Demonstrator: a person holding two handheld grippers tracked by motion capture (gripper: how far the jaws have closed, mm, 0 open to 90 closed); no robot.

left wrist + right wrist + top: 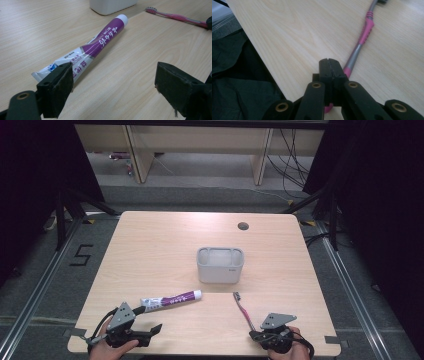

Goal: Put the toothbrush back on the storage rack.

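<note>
Pink toothbrush (362,40) end behind closed right gripper (329,65)

Left gripper (150,332) fingers spread wide; right gripper (254,335) fingers pressed together, low.

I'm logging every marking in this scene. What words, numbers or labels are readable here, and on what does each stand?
"5": black mark on the floor left of the table.
"PRO": start of a white word on the toothpaste tube; the rest hides behind the left gripper jaw.
Large white characters on the tube's purple part: too stylised to read.
Small dark print on the tube's white part: too small.
Small mark on the grey holder: blurred.
</note>
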